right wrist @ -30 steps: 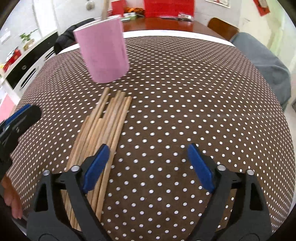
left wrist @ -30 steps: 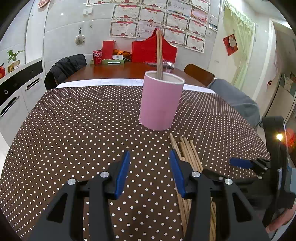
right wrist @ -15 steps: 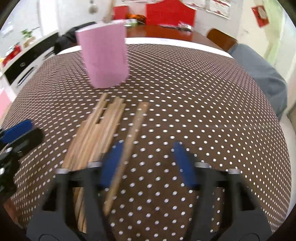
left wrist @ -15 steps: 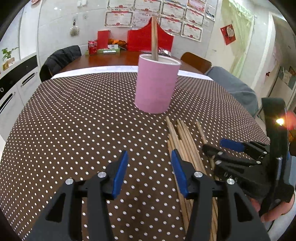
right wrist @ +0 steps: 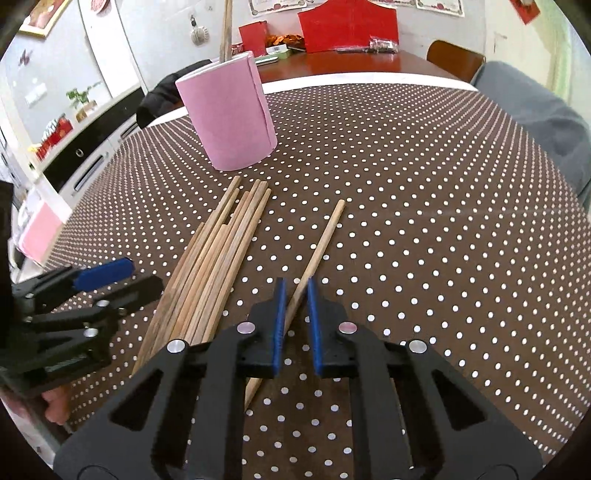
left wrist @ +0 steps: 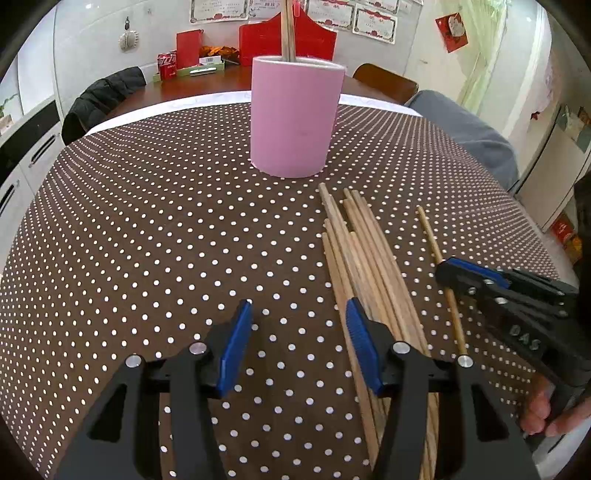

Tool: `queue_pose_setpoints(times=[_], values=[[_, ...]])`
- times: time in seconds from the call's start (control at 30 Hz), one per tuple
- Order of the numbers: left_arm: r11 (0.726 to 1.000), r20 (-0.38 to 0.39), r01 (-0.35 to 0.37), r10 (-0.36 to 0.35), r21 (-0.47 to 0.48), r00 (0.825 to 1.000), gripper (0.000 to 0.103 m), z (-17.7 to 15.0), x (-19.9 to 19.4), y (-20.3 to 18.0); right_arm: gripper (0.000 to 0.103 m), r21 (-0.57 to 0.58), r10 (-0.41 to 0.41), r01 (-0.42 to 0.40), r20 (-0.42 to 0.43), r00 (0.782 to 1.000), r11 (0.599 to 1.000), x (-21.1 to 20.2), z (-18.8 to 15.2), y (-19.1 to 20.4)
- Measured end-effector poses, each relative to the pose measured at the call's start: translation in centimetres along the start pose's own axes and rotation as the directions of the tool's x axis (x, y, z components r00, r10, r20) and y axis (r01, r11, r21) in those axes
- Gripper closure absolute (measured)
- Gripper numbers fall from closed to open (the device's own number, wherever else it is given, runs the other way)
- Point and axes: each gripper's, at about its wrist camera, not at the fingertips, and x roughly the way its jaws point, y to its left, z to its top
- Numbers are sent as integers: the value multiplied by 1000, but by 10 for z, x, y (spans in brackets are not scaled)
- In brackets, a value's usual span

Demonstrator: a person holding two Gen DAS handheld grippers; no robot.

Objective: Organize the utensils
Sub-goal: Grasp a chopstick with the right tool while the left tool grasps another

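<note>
A pink cup (left wrist: 295, 118) (right wrist: 232, 118) stands on the dotted tablecloth with chopsticks (left wrist: 287, 29) upright in it. Several wooden chopsticks lie in a pile (left wrist: 369, 258) (right wrist: 218, 258) in front of it. One single chopstick (right wrist: 325, 240) (left wrist: 428, 232) lies apart to the right of the pile. My right gripper (right wrist: 294, 280) (left wrist: 443, 264) is closing on it, and the stick runs slantwise between the blue pads, touching both. My left gripper (left wrist: 298, 302) (right wrist: 125, 273) is opening, with only cloth between its jaws. Its right finger hovers over the pile's left edge.
The brown dotted tablecloth (left wrist: 147, 221) covers the near table; behind it a wooden table carries red boxes (left wrist: 288, 37). A grey cushioned seat (left wrist: 469, 136) stands at the right edge, a dark jacket on a chair (left wrist: 103, 96) at the back left.
My right gripper's jaws went from wide to nearly together around one chopstick, which now lies apart from the pile. The left gripper sank, tilted down and widened slightly.
</note>
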Motion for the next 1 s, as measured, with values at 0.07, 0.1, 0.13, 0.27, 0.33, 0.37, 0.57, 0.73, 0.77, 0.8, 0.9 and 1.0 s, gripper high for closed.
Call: queue_pose_setpoints(times=[0.07,0.1,0.13,0.27,0.33,0.37,0.57,0.73,0.77,0.8,0.9,1.0], values=[[1000,0,-21,21,16,1000,50,1,2,-4,91,14,16,-16,1,1000,1000,-1,-1,-2],[999,2,-30,30,23,1000,49,2,2,-5,91,18,22,-22,1,1000,1000,-1,0,-2],[999,5,-41,41,31,999,49,3,3,-6,91,23,28,-28,1,1000,999,-2,-1,-3],[995,7,-76,75,57,997,48,6,4,-13,91,47,55,-55,3,998,997,-7,-6,-7],[991,7,-110,110,76,994,41,8,5,-16,91,56,65,-65,3,998,996,-7,-5,-9],[988,4,-128,128,84,992,40,9,6,-17,91,57,66,-66,3,998,996,-7,-5,-9],[992,-38,-124,125,34,991,35,17,16,-13,91,64,73,-73,4,997,995,-11,-8,-9],[991,2,-91,91,98,996,94,24,19,-3,95,74,66,-67,6,998,995,-14,-9,-10],[994,0,-83,83,75,997,95,25,19,3,95,94,67,-68,9,998,993,-14,-8,-11],[996,-5,-68,69,59,998,96,27,20,7,95,119,74,-75,14,997,990,-14,-9,-14],[999,-7,-31,31,14,999,97,28,20,17,95,133,74,-76,19,997,988,-15,-8,-14],[999,11,-41,41,20,999,97,26,20,18,95,131,67,-69,22,998,989,-16,-8,-12]])
